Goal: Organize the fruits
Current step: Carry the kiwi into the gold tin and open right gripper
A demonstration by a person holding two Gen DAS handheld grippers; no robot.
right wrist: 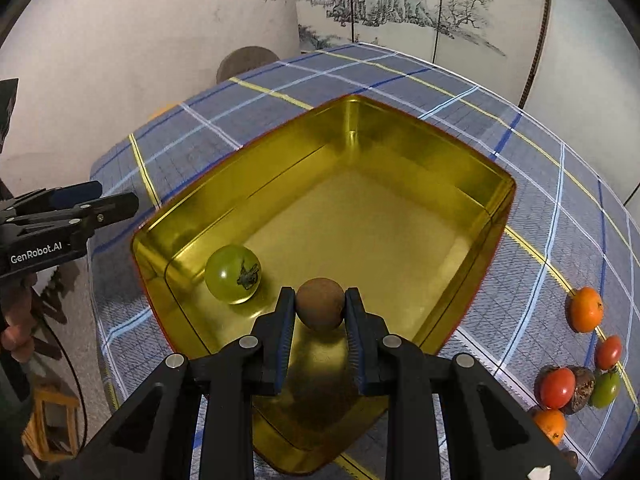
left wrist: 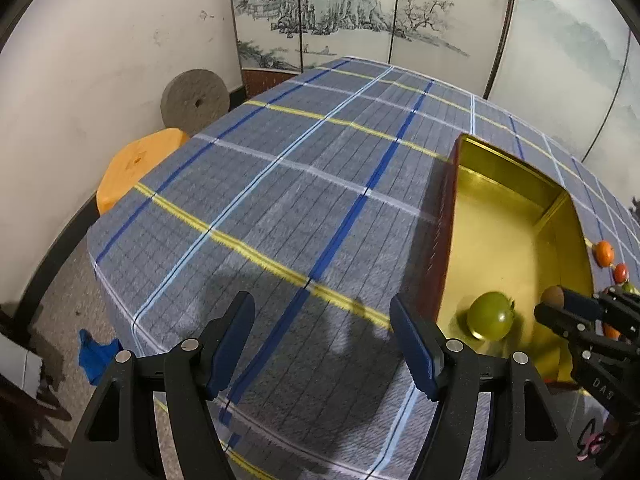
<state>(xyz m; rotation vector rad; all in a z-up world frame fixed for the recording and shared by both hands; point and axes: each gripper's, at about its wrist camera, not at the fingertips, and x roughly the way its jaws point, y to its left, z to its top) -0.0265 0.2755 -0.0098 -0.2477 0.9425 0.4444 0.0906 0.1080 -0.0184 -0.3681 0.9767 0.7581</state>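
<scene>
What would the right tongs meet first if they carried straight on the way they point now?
Probably the tin's gold floor: the right tongs, shut on a brown fruit, point down into it, right of the green tomato. Depth is unclear.

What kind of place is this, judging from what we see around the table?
Probably a room in a home or a staged home-like space. A folding screen painted with an ink landscape stands behind a table under a plaid tablecloth, and a round millstone leans on the plastered wall beside an orange stool.
</scene>
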